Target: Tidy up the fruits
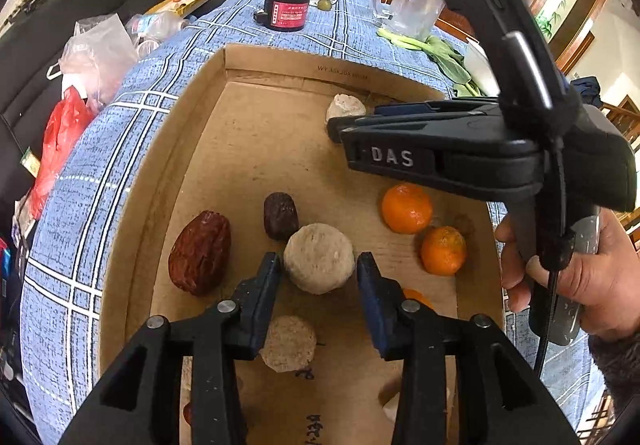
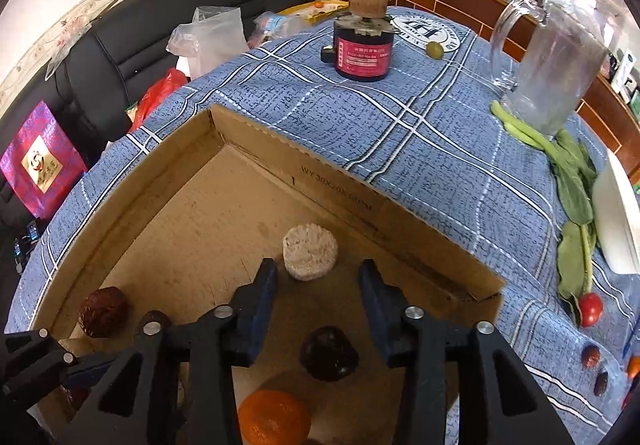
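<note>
Jaws of the left gripper (image 1: 319,277) stand apart around a pale round cake (image 1: 319,257) on the floor of the cardboard tray (image 1: 168,149), the pads on either side of it and not visibly pressing. Nearer than that cake, under the gripper, lies a second pale cake (image 1: 289,343). Left of the framed cake sit a big red date (image 1: 200,252) and a darker date (image 1: 281,215); right of it are two mandarins (image 1: 406,208). At the tray's far wall the right gripper (image 2: 319,277) hangs with its jaws parted and empty, a third cake (image 2: 310,252) just past its tips, a dark date (image 2: 329,353) and a mandarin (image 2: 274,421) beneath it. My judgement: sorting like with like inside the tray is under way, both claws apparently between placing and picking. Next, each claw should settle lower and centre before squeezing gently, since these crumbly cakes could break.
</note>
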The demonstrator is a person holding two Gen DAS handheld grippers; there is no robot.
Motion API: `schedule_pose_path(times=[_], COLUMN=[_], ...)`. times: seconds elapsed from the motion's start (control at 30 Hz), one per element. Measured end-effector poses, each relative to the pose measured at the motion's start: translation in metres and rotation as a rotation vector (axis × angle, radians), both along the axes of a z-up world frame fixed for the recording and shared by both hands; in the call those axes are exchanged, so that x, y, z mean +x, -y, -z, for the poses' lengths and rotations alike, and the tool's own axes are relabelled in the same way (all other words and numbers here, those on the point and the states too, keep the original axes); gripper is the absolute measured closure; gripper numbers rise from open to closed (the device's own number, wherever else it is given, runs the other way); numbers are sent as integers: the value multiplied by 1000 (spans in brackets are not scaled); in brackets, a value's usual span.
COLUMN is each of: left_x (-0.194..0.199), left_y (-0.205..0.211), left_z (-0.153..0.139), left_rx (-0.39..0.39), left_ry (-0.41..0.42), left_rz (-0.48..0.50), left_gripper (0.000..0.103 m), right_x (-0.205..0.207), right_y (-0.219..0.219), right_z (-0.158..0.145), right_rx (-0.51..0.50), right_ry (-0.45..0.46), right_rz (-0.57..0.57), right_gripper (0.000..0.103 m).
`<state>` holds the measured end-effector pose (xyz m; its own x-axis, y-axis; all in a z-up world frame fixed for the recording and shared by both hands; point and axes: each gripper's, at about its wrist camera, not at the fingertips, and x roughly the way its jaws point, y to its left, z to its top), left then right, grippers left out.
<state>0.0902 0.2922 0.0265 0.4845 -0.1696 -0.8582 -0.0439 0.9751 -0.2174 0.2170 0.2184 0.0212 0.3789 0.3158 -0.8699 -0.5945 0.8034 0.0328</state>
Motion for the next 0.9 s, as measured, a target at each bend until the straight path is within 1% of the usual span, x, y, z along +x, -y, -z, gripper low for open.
schedule_pose_path(times=[0.2, 0.27, 0.3, 0.4, 0.43, 0.47, 0.53, 0.63, 0.67, 0.73, 0.83, 0.9], left_x=[-10, -18, -23, -42, -51, -62, -88, -122, -135, -157, -173, -179], left_y=[-5, -9, -10, -11, -11, -10, -7, 0, 3, 10, 20, 27], left_z=[-1, -5, -7, -20, -25, -30, -42, -52, -55, -57, -56, -54], left_rx=[-12, -14, -8, 41, 65, 88, 135, 149, 141, 125, 143, 201], left_ry=[1, 14, 26, 87, 113, 150, 227, 322, 344, 374, 367, 341], left_rz=[-18, -47, -60, -122, -150, -180, -233, -296, -322, -365, -408, -407], left_gripper=[63, 62, 61, 49, 42, 38, 32, 22, 20, 19, 19, 19], right_x=[-17, -28, -36, -63, -74, -87, -113, -158, -172, -193, -216, -233], right_y=[17, 27, 34, 52, 58, 65, 79, 100, 106, 115, 126, 134], right_z=[-19, -27, -31, -43, -46, -50, -55, -61, -62, -60, -57, -56], right_rx=[17, 30, 41, 69, 78, 86, 89, 103, 101, 97, 91, 109], right_ry=[42, 53, 63, 84, 90, 97, 122, 167, 180, 188, 186, 193], right_rz=[47, 75, 92, 125, 132, 135, 150, 165, 171, 172, 187, 204], right_gripper=[56, 52, 49, 38, 34, 32, 22, 10, 10, 8, 6, 6])
